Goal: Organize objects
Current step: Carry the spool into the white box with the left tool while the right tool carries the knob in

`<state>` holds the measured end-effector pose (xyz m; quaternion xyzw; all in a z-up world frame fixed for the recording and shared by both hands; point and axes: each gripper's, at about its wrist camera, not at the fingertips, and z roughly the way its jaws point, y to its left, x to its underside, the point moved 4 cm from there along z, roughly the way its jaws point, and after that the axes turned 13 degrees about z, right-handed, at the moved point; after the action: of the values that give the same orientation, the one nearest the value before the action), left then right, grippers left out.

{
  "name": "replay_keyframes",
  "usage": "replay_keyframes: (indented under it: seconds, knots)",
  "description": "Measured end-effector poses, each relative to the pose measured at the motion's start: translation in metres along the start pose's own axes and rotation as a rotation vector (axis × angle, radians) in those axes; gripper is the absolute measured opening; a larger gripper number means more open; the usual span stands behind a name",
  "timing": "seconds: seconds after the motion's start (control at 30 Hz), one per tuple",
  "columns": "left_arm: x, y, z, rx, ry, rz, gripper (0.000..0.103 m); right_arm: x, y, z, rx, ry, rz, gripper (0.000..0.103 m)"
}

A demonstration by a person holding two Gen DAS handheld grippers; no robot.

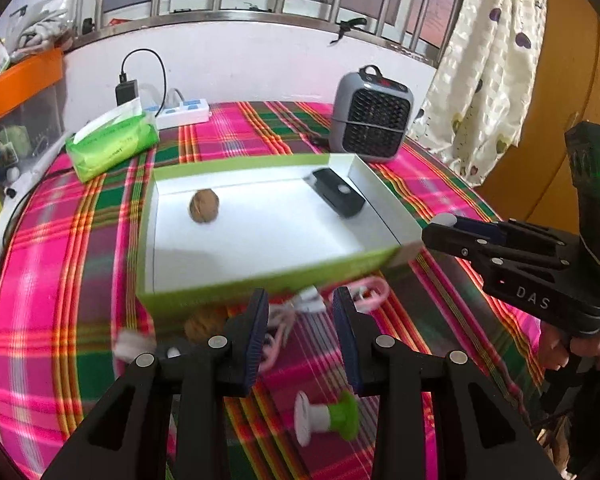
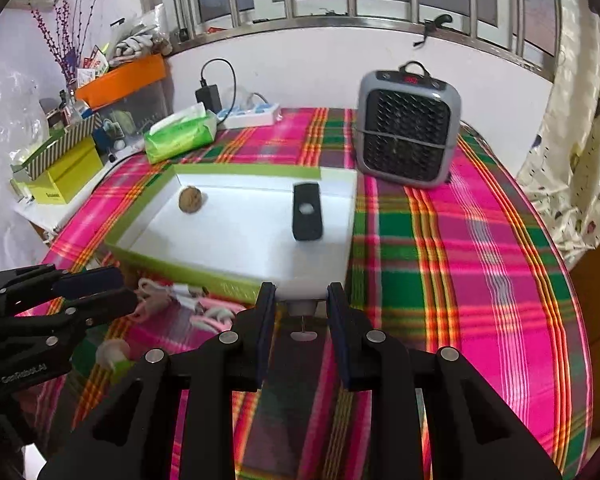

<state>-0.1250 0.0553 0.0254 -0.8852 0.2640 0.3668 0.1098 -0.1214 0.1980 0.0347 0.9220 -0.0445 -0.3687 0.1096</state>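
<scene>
Left gripper (image 1: 300,320) fingers apart, low over pink cable (image 1: 364,292), likely empty.

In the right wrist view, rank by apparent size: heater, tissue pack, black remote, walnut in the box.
1. Heater
2. Tissue pack
3. Black remote
4. Walnut
The tissue pack sits farther back, so only its apparent size is ranked.

A shallow green-walled white cardboard tray (image 1: 188,300) sat mid-tablecloth, holding a brown walnut (image 1: 204,205) near its far left corner and a flat black remote-like device (image 1: 338,192) near its right wall; a pink cable (image 1: 364,288) lay against its near wall
</scene>
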Motion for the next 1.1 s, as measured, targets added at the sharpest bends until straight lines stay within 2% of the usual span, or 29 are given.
replay_keyframes:
  seconds: [0.33, 0.43, 0.57, 0.67, 0.87, 1.1]
  knots:
    - [-0.021, 0.033, 0.023, -0.051, 0.011, -0.017, 0.032, -0.033, 0.020, 0.030, -0.045, 0.009, -0.021, 0.027]
    - [-0.019, 0.036, 0.023, -0.033, 0.009, -0.021, 0.032, -0.037, 0.020, 0.036, -0.054, 0.011, -0.009, 0.027]
    - [-0.012, 0.029, 0.015, 0.024, 0.008, -0.015, 0.032, -0.034, 0.021, 0.036, -0.051, 0.009, -0.023, 0.027]
    - [-0.002, 0.018, 0.003, 0.038, 0.015, 0.013, 0.032, -0.027, 0.019, 0.032, -0.058, 0.015, -0.019, 0.027]
    - [0.014, 0.003, -0.020, 0.025, 0.004, 0.054, 0.032, -0.014, 0.012, 0.016, -0.052, 0.004, -0.015, 0.027]
    - [0.026, -0.005, -0.034, 0.033, -0.002, 0.057, 0.032, -0.008, 0.011, -0.003, -0.058, -0.020, -0.013, 0.027]
